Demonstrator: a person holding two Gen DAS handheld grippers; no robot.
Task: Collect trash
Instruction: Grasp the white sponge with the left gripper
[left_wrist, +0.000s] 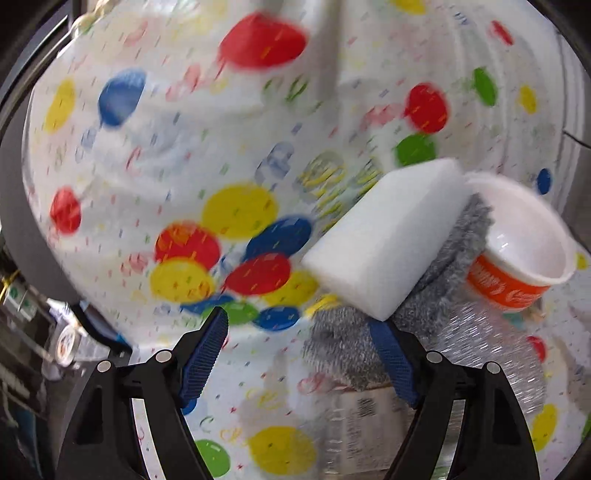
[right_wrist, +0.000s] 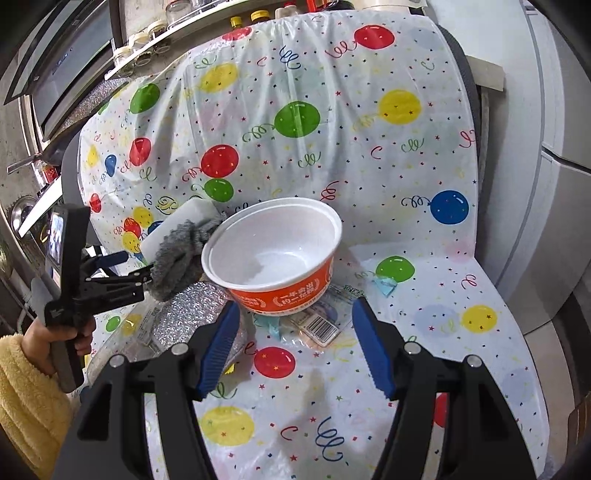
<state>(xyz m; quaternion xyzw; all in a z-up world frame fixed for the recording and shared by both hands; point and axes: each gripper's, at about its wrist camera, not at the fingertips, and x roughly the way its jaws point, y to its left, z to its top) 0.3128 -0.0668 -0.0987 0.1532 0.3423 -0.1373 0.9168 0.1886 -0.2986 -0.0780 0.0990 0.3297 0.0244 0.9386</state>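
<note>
An orange-and-white disposable bowl (right_wrist: 273, 254) stands empty on a chair covered with a balloon-print sheet (right_wrist: 424, 302); it also shows in the left wrist view (left_wrist: 517, 254). Left of it lie a grey fluffy cloth (right_wrist: 177, 258) (left_wrist: 439, 288) and a white sponge block (left_wrist: 384, 236) (right_wrist: 173, 225). A silver glittery wrapper (right_wrist: 192, 306) and a clear barcode wrapper (right_wrist: 321, 325) lie under and in front of the bowl. My left gripper (left_wrist: 295, 339) (right_wrist: 133, 266) is open and empty, its right finger against the cloth. My right gripper (right_wrist: 293, 347) is open and empty just in front of the bowl.
The chair back (right_wrist: 295, 110) rises behind the bowl. A shelf with jars (right_wrist: 155, 37) and a range hood (right_wrist: 62, 81) are at the upper left. A white appliance (right_wrist: 554, 147) stands on the right. A clear plastic package (left_wrist: 369, 417) lies under the left gripper.
</note>
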